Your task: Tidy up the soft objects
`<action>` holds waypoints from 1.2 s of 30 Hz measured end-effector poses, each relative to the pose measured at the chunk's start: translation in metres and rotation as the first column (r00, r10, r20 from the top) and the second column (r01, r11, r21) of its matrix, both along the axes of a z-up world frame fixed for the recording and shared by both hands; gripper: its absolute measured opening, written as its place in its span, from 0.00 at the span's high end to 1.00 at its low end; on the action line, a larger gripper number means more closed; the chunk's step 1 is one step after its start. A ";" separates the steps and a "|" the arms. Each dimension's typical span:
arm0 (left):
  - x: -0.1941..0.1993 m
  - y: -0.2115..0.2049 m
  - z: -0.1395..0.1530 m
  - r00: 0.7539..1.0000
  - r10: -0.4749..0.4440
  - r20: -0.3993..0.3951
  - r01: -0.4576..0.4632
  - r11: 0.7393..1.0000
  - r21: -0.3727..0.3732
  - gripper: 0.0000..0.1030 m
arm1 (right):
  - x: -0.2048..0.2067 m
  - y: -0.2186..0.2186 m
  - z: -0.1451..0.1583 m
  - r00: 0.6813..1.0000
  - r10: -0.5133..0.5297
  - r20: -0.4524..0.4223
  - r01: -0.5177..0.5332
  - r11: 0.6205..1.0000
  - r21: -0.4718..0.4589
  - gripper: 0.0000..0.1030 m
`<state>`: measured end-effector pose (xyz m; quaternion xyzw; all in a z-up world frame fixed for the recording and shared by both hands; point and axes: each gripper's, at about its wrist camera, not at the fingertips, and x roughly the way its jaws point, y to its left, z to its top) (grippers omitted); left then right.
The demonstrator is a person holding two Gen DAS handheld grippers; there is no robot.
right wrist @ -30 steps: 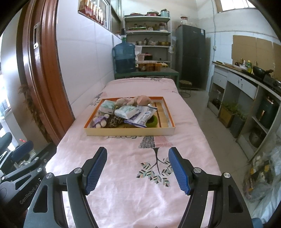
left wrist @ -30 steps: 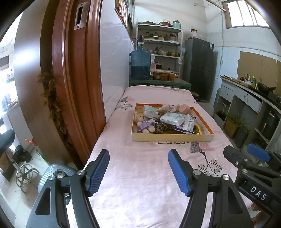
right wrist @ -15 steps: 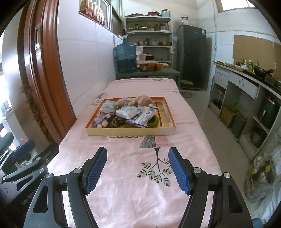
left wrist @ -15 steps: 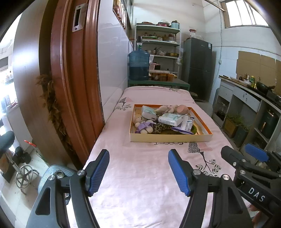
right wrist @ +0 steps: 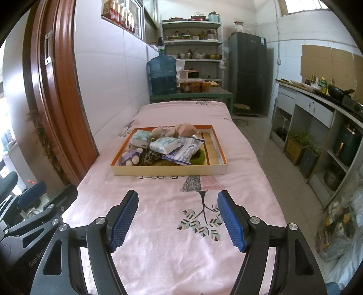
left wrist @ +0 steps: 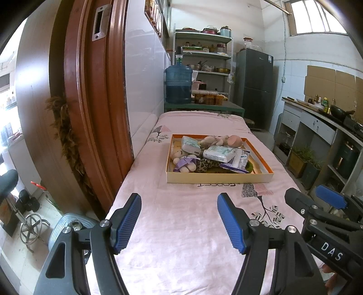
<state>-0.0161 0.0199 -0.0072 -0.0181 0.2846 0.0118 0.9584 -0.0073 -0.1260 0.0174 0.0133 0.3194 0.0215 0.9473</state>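
White tiled wall [right wrist: 109, 74], brown door frame [left wrist: 90, 109], metal shelving [right wrist: 192, 40] — dark fridge [right wrist: 248, 72], daylit window [left wrist: 315, 18].

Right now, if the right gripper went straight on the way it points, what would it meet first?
Probably the near wall of the tray. The right gripper, open and empty, hangs over bare pink cloth with nothing between. Its height over the cloth is unclear, so it might meet the cloth first.
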 end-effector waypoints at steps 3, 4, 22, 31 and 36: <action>0.000 0.000 0.000 1.000 0.000 0.000 0.000 1.000 0.002 0.33 | 0.000 0.000 0.000 1.000 0.000 -0.001 0.000 1.000 0.001 0.28; -0.001 0.000 0.000 1.000 -0.001 -0.001 0.001 1.000 0.001 0.33 | 0.000 0.000 0.000 1.000 -0.001 0.000 0.001 1.000 0.000 0.28; -0.001 -0.001 0.000 1.000 -0.002 -0.002 0.002 1.000 0.001 0.33 | -0.001 0.000 -0.001 1.000 0.002 -0.004 -0.002 1.000 0.000 0.28; -0.001 -0.001 0.000 1.000 -0.002 -0.001 0.002 1.000 0.001 0.33 | -0.001 0.001 -0.001 1.000 0.003 -0.004 -0.003 1.000 0.002 0.28; -0.002 -0.001 -0.001 1.000 -0.003 -0.002 0.003 1.000 0.000 0.33 | -0.001 0.001 -0.001 1.000 0.002 -0.004 -0.002 1.000 0.001 0.28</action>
